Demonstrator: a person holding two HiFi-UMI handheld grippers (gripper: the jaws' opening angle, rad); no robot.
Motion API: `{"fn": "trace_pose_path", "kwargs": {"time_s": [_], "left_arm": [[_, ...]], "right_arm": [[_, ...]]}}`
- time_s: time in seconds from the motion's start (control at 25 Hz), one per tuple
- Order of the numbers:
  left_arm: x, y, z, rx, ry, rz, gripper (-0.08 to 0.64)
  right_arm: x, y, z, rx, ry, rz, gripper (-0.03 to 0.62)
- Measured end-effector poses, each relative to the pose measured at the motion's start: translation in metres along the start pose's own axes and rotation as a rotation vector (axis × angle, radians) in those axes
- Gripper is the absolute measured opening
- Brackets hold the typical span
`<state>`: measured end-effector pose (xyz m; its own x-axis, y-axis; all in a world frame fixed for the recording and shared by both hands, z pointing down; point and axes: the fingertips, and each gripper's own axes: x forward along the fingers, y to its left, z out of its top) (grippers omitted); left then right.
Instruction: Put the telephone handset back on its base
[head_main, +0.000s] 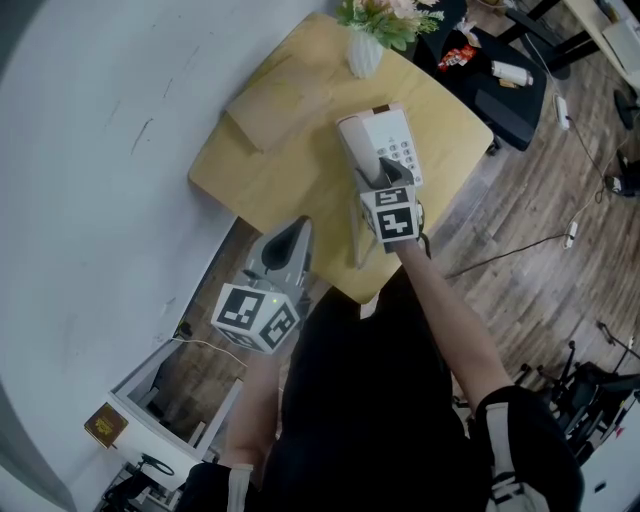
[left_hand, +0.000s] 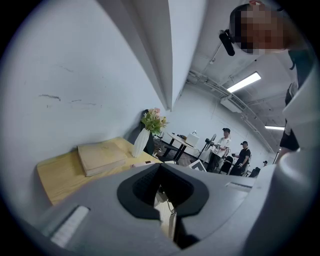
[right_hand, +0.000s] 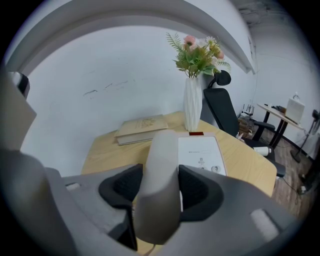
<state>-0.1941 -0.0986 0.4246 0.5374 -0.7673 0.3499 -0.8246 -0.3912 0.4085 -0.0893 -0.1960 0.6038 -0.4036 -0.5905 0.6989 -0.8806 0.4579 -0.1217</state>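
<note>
Now the right claw (right_hand: 159, 187) is clenched on the handset (right_hand: 157, 150), holding it over the left side of the base (right_hand: 200, 155) on the counter (right_hand: 100, 155). Judging by that, only seating and letting go remain. The left claw (left_hand: 161, 172) hangs closed and empty. The handset hides the cradle, so I can't tell if it is seated.

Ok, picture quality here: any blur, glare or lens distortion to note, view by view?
Head view: evenly lit, sharp, though the wide lens bows the wall. Left gripper view: black fisheye corners, the ceiling strip light blown out, the left claw soft so near the lens. Right gripper view: the handset up close is soft, the vase and book crisp.
</note>
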Motion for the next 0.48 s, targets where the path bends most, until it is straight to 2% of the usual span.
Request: {"fn": "trace_pose_path", "kwargs": {"time_s": [0.48], "left_arm": [[-0.004,0.007,-0.002,-0.005,0.004,0.011,0.011]], "right_arm": [[0.012,-0.002,-0.01,0.038,0.017,-0.024,0.227]]}}
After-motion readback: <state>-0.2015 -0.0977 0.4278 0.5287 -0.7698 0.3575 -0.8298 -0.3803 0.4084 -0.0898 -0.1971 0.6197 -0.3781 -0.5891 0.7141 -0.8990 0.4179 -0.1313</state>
